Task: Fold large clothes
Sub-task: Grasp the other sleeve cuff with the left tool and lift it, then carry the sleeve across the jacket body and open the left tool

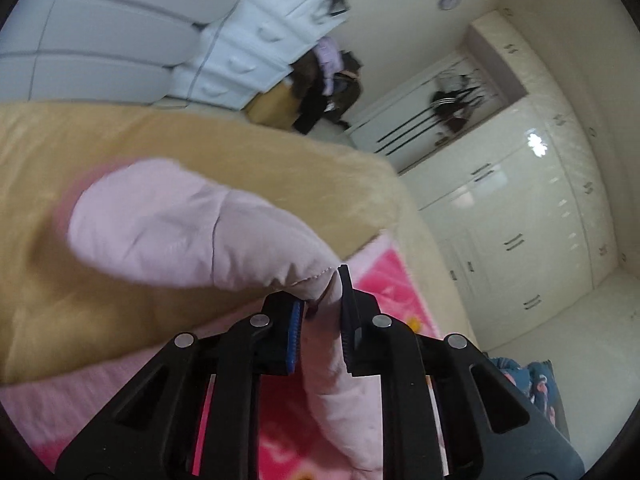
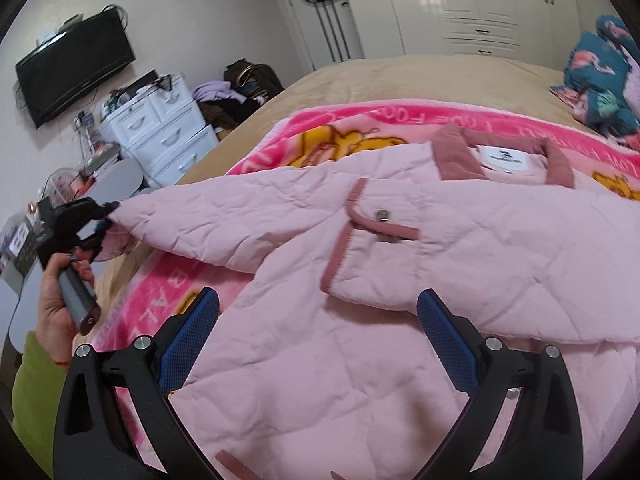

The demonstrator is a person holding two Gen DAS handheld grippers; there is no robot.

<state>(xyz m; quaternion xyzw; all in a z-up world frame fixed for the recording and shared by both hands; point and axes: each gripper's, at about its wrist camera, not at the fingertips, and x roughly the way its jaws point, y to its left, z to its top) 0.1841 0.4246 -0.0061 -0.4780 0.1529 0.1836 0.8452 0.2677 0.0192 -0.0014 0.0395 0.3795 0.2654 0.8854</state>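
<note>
Clamped jaws of the left gripper [image 1: 320, 300] pinch a sleeve tip [image 2: 124, 210] of the pink quilted jacket [image 2: 360, 280], lifting it off the bright pink blanket [image 2: 280, 128] on which the jacket lies spread, collar toward the far edge. Jaws of the right gripper [image 2: 318, 316] stand wide apart above the jacket's lower front, holding nothing. A hand [image 2: 60, 292] grips the left tool's handle beside the blanket.

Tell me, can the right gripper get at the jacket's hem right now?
Probably yes. The right gripper hangs with jaws open directly over the pink jacket, nothing between them; the left gripper holds the sleeve off to the side.
</note>
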